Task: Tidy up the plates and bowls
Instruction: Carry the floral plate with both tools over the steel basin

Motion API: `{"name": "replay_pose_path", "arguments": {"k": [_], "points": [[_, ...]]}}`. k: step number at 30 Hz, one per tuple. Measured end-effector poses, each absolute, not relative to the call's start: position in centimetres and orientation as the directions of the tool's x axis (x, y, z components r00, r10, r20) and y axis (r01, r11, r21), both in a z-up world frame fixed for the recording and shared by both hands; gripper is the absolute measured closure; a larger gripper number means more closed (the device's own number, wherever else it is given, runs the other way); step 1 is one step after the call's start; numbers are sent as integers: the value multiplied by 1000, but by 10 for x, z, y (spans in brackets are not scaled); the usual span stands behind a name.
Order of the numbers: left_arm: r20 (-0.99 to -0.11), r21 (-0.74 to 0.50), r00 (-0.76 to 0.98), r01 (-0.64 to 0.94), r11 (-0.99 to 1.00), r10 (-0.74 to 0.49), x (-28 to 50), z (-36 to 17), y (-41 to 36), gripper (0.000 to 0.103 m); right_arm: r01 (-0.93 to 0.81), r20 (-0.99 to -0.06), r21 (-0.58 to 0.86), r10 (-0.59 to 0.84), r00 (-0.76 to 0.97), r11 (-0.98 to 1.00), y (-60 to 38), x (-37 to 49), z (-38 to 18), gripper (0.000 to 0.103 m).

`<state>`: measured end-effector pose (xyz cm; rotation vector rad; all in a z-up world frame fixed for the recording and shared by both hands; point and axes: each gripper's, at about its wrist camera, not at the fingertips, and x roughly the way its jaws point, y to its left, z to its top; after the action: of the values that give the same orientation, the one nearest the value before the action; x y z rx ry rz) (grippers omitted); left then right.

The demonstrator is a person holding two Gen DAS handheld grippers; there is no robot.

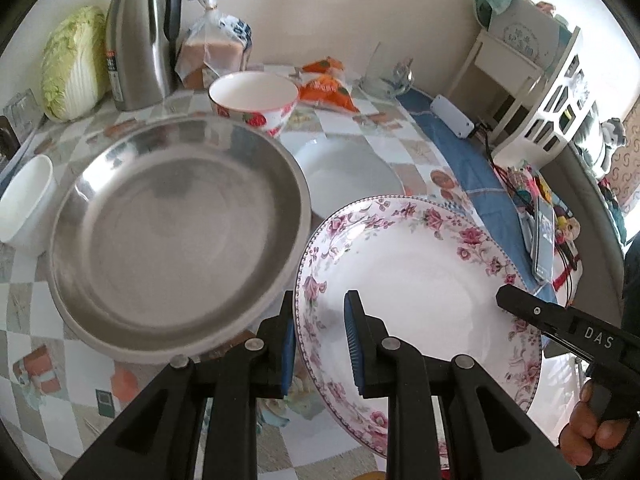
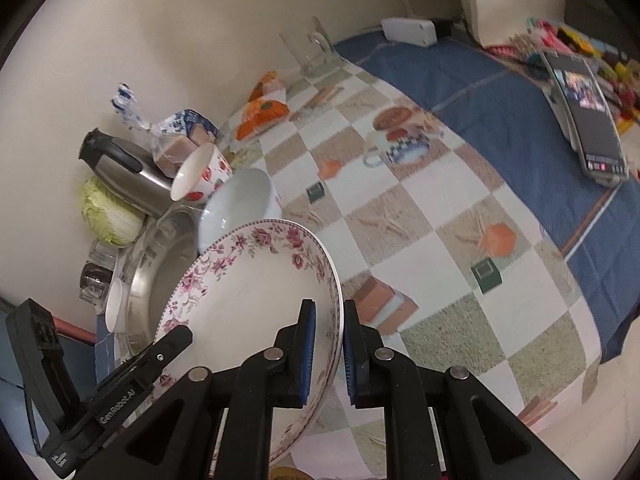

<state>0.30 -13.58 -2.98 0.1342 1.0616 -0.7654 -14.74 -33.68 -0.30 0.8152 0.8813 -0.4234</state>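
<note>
A floral-rimmed plate (image 1: 412,276) is held between both grippers. My left gripper (image 1: 320,340) straddles its left rim, jaws close around it. My right gripper (image 2: 326,344) is shut on the opposite rim of the plate (image 2: 248,292) and shows as a black finger in the left wrist view (image 1: 532,312). A large steel pan (image 1: 180,232) sits to the left on a white plate. A plain white plate (image 1: 348,176) lies behind. A strawberry bowl (image 1: 252,100) stands farther back, and a small white bowl (image 1: 24,204) is at the far left.
A steel thermos (image 1: 140,40), a cabbage (image 1: 70,64), a bread bag (image 1: 216,48) and orange snack packs (image 1: 328,84) line the wall. A glass mug (image 2: 310,48) stands at the back. A phone (image 2: 584,112) lies on the blue cloth at the right.
</note>
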Motion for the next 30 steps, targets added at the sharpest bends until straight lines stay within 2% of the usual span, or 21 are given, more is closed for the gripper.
{"name": "replay_pose_path", "arguments": {"k": [14,30], "points": [[-769,-331,317,545,770,-555,49,-9,-114,79,575,-808,427,9,589,698,-330,-93,28,89],[-732,-344,421,451,824,-536,132,14,-86,79,476,-776,465,85,625,746,-316,13,39,89]]}}
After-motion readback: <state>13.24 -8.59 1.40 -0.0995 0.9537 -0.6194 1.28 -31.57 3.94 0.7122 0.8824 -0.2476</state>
